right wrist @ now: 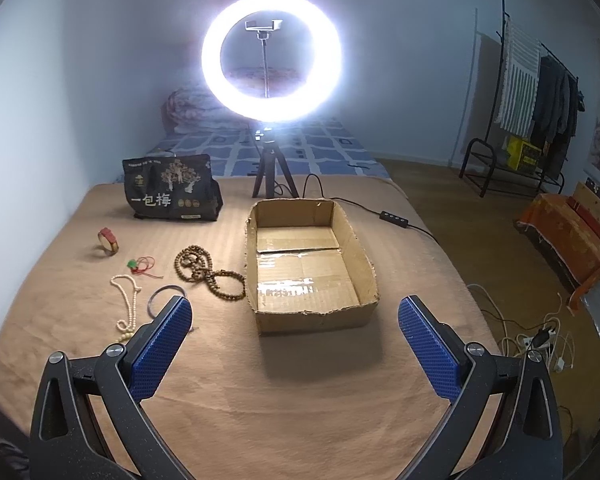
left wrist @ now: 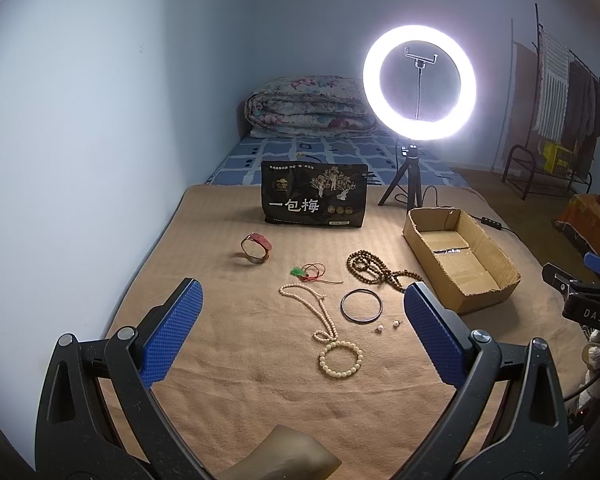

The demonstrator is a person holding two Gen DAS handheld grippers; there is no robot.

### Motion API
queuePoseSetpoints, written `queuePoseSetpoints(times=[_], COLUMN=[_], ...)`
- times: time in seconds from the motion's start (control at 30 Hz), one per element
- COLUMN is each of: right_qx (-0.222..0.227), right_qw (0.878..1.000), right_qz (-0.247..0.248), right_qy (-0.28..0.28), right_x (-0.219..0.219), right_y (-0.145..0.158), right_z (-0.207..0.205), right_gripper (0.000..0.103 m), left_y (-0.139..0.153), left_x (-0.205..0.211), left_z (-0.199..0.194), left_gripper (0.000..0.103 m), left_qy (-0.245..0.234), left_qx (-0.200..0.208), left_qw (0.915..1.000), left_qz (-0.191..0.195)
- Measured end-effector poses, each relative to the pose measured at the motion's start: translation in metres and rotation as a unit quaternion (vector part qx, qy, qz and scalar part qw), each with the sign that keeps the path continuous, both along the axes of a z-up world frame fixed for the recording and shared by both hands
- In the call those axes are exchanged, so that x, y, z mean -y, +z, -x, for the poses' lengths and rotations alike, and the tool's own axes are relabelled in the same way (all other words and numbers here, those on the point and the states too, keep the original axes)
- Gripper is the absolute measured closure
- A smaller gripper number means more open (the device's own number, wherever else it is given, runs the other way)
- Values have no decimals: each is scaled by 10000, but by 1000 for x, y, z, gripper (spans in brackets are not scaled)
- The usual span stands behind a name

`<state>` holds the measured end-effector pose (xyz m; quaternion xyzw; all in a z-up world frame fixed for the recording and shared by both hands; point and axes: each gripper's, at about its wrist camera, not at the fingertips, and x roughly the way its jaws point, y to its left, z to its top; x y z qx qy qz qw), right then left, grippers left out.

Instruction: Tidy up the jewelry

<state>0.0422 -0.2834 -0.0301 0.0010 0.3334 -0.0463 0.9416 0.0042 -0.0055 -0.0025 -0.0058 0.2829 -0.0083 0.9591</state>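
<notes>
Jewelry lies loose on the tan blanket [left wrist: 228, 392] ahead of the left tongs [left wrist: 302, 308], left of the empty cardboard box [right wrist: 308, 264] facing the right tongs [right wrist: 296, 320]. Both tongs are spread wide, holding nothing. Pearl necklace [left wrist: 324, 320] and wooden beads [left wrist: 374, 270] look light and limp: pinch a bunched strand. The thin bangle [left wrist: 361, 306] is stiff, likely slippery. The black bag [left wrist: 315, 194] reads "一包梅".
</notes>
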Motion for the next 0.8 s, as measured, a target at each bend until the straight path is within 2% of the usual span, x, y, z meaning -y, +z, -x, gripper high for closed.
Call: queuePoseSetpoints(times=[0.8], right_qx=[-84], right_qw=[9997], right_qz=[-179], right_qy=[152], right_x=[2], right_y=[1], right_z=[2], right_gripper=[0], left_y=[-1], left_x=[-1], left_z=[0], left_gripper=[1], left_qy=[6], left_qx=[-4], left_qw=[10000], left_qz=[-17])
